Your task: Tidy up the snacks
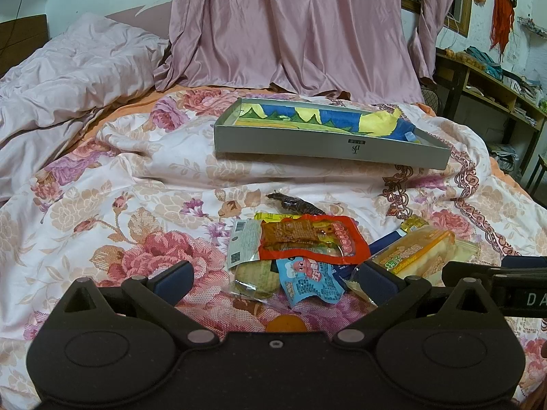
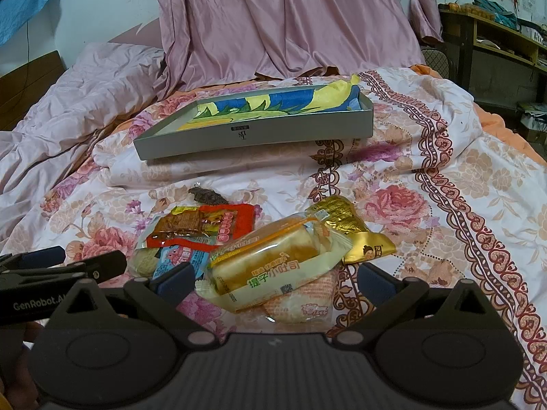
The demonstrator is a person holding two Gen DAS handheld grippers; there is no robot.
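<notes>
A pile of snack packets (image 2: 239, 253) lay on the bed (image 2: 444, 205) near its front edge, with a shallow box (image 2: 253, 133) behind them toward the head, and a crumpled quilt (image 2: 68, 102) along the left edge.

- Floral bedspread (image 1: 112, 205): soft matt cloth, creased.
- Pink curtain (image 1: 290, 27), upper centre of the frame: satiny cloth with a sheen.
- Grey box (image 1: 328, 145): smooth matt card.
- Red snack packet (image 1: 314, 237): glossy, crinkled plastic.
- Gold packet (image 2: 355, 229): shiny foil.
- Left gripper (image 1: 273, 282): matt black plastic.
</notes>
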